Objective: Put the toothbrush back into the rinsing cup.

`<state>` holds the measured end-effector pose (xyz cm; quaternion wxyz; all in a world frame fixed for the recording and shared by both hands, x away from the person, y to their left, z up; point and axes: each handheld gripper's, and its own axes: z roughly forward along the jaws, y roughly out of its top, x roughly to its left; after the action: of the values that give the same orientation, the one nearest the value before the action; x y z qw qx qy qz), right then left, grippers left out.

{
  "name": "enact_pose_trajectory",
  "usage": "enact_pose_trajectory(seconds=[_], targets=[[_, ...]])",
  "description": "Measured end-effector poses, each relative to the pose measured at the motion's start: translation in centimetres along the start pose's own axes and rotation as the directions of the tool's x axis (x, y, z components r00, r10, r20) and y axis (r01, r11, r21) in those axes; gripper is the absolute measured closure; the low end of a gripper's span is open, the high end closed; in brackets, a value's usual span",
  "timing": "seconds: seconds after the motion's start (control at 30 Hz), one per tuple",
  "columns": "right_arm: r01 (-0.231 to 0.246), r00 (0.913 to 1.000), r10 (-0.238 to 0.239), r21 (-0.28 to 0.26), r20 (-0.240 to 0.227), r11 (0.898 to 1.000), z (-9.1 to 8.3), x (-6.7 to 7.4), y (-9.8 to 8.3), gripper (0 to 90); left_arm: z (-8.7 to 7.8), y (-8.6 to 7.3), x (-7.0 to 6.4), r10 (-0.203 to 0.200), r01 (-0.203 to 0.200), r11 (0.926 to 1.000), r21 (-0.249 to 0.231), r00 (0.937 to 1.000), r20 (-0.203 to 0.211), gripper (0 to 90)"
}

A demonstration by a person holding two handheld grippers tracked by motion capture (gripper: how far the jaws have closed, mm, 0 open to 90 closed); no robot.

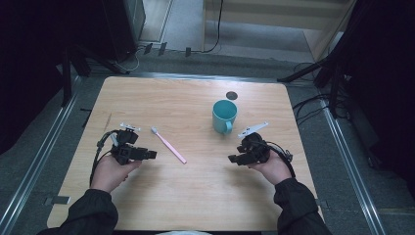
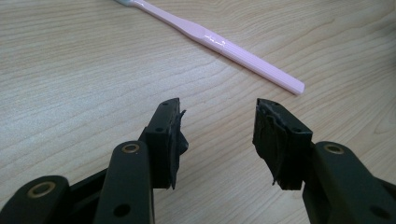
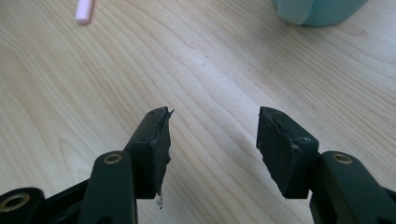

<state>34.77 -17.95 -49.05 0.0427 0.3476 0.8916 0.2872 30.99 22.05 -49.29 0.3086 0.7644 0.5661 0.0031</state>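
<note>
The slim pink plastic toothbrush (image 1: 168,144) lies flat on the light wood-grain desk (image 1: 195,205), roughly mid-desk and a bit left, bristle end pointing to the far left, handle end toward the near right. The left claw (image 1: 152,154) sits just beside it on the left, jaws spread with nothing between them, aimed at the handle; in the left gripper view the toothbrush (image 2: 224,44) runs across just past the jaw tips, not touching. A teal ceramic mug (image 1: 224,116) stands upright farther right, handle facing the near edge. The right claw (image 1: 232,158) hovers near it, jaws spread too, empty. A small dark round spot (image 1: 231,95) sits beyond the mug. Around the desk it's grey floor, metal rails (image 1: 36,164), cables and dark stands.
</note>
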Motion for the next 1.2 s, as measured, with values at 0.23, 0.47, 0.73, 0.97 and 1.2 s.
enact_pose_trajectory(seconds=[0.23,0.47,0.73,0.97,1.2], targets=[[-0.014,0.9999,0.013,0.038,0.010,0.999,0.6,-1.0,-0.1,42.5,0.1,-0.1,0.1,0.002,-0.002,1.0000,-0.004,0.9999,-0.016,49.6],[-0.018,0.9998,0.018,0.048,0.012,0.999,0.7,-1.0,-0.1,42.5,0.9,0.7,0.1,-0.015,0.014,0.9977,0.066,0.9999,0.003,64.7],[-0.001,0.9996,-0.001,0.071,0.027,0.997,1.0,-0.6,-0.1,42.6,2.4,3.5,-1.2,0.032,-0.027,0.9832,0.181,0.9992,-0.025,87.0],[0.002,0.9994,-0.004,0.082,0.033,0.997,1.1,-0.9,-0.2,42.5,3.3,5.7,-2.1,0.048,-0.039,0.9731,0.227,0.9981,-0.038,89.1],[0.006,0.9993,-0.009,0.091,0.036,0.996,1.2,-1.0,-0.2,41.7,3.9,7.1,-2.9,0.041,-0.031,0.9740,0.224,0.9983,-0.041,89.0]])
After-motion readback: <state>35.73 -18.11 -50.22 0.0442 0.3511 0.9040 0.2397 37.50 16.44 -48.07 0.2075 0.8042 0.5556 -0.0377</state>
